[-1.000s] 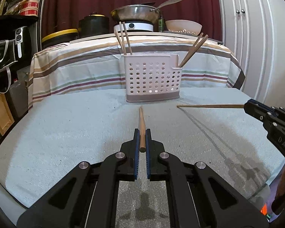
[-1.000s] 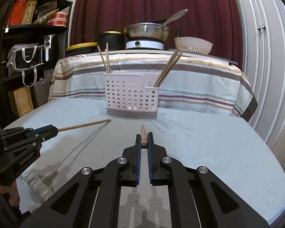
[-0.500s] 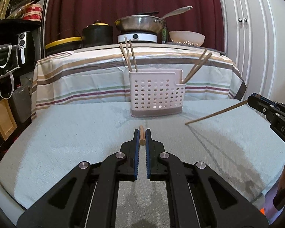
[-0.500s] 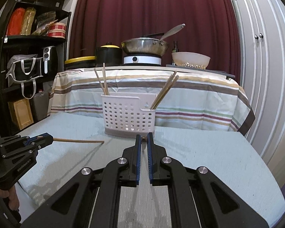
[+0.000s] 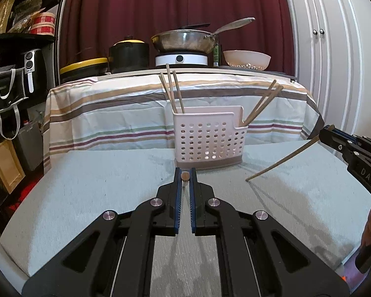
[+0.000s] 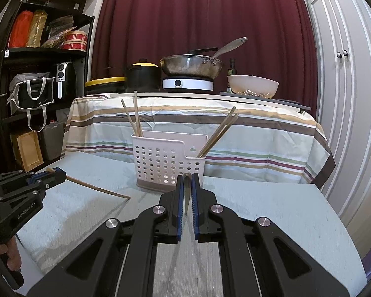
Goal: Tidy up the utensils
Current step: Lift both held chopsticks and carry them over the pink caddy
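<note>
A white perforated utensil holder (image 5: pixel 209 138) (image 6: pixel 169 159) stands on the grey table, with wooden chopsticks in its left part (image 5: pixel 172 91) and its right part (image 5: pixel 263 104). My left gripper (image 5: pixel 185 177) is shut on a wooden chopstick (image 5: pixel 185 176), seen end-on, just in front of the holder. In the right wrist view that chopstick (image 6: pixel 99 188) slopes down toward the table. My right gripper (image 6: pixel 187 182) is shut on another chopstick (image 6: pixel 187 190); in the left wrist view it (image 5: pixel 282 160) slopes down, its tip near the table.
Behind stands a striped-cloth table (image 5: pixel 136 113) with a pan (image 5: pixel 185 40), a black pot (image 5: pixel 128 57) and a white bowl (image 5: pixel 246 59). A dark shelf (image 6: pixel 37 74) with bags is at the left, white cabinet doors (image 6: pixel 346 99) at the right.
Both grippers have risen and tilted, each with its chopstick. The chopsticks' far ends have swung downward toward the table. The holder has not moved.
</note>
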`<state>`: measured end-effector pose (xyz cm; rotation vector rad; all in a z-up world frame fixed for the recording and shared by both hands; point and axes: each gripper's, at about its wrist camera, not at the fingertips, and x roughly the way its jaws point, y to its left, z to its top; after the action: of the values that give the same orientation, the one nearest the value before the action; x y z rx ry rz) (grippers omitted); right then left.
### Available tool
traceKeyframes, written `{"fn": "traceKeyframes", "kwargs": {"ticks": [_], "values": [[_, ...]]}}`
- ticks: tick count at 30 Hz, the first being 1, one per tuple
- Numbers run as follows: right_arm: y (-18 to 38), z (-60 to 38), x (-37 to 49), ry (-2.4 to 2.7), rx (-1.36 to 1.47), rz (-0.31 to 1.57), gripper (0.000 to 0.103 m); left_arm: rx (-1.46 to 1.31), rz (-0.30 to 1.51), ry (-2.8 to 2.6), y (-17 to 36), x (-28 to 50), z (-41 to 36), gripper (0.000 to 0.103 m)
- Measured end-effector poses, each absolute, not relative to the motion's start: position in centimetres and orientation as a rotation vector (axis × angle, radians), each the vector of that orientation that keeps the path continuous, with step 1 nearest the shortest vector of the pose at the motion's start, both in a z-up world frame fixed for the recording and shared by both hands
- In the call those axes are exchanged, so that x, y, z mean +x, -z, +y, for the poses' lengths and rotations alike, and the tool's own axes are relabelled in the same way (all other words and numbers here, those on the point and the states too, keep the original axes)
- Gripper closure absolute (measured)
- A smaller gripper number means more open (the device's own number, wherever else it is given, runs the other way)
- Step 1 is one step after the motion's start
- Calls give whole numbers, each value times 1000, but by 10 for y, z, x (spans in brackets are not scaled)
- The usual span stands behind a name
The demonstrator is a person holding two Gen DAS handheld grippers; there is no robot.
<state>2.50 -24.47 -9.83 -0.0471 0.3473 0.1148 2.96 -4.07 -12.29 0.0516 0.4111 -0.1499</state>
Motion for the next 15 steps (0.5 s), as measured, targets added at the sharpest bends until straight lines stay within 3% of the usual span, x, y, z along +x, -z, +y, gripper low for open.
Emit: {"fn": "traceKeyframes", "kwargs": {"ticks": [15], "values": [[83,-242,50,-125,-56,328,96,55,387,150,105,60,-38,97]]}}
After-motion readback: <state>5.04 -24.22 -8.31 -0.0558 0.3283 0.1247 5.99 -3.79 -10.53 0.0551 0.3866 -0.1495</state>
